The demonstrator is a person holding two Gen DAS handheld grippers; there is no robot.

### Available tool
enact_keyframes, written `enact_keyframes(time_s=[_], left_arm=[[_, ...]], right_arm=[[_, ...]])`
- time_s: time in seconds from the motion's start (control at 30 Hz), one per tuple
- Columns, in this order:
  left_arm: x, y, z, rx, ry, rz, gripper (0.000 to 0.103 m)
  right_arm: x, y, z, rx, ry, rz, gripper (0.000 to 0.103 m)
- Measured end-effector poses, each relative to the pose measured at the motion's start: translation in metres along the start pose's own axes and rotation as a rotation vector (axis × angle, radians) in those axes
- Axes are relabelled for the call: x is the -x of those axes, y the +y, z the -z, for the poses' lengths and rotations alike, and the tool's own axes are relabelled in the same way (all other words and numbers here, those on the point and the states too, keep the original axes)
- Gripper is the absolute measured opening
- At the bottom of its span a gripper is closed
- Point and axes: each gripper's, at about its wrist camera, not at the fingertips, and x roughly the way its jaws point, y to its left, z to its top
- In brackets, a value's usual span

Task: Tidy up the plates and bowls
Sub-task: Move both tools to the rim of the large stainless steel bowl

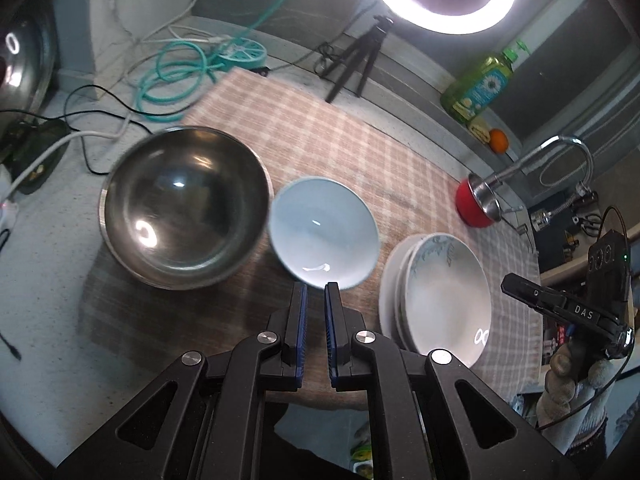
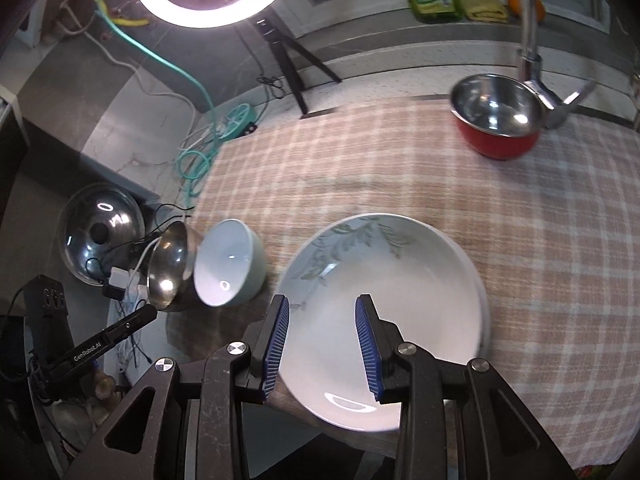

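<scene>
Left wrist view has the left gripper pinched shut on the near rim of the pale blue bowl, steel bowl just left, while the empty, part-open right gripper hangs over the plates.

Open checked cloth fills the middle of the surface. Along its near edge, steel bowl, pale blue bowl and stacked plates crowd together. A red bowl and tap block the far right corner.
</scene>
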Motion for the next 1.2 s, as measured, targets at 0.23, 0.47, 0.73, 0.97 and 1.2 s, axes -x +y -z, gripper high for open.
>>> enact_keyframes(time_s=[0.23, 0.47, 0.73, 0.97, 1.2], left_arm=[[0.013, 0.037, -0.009, 0.079, -0.043, -0.040, 0.009], [0.023, 0.081, -0.014, 0.167, -0.067, -0.086, 0.009], [0.016, 0.115, -0.020, 0.226, -0.051, -0.123, 0.009], [0.005, 0.131, -0.026, 0.256, -0.028, -0.129, 0.009], [0.000, 0.138, -0.031, 0.268, -0.028, -0.132, 0.009]], right_arm=[[-0.024, 0.036, -0.018, 0.063, 0.035, -0.038, 0.031], [-0.052, 0.078, -0.034, 0.135, 0.076, -0.065, 0.031], [-0.094, 0.127, -0.052, 0.206, 0.141, -0.086, 0.031], [-0.129, 0.150, -0.060, 0.205, 0.202, -0.108, 0.031], [-0.151, 0.158, -0.067, 0.190, 0.228, -0.111, 0.031]])
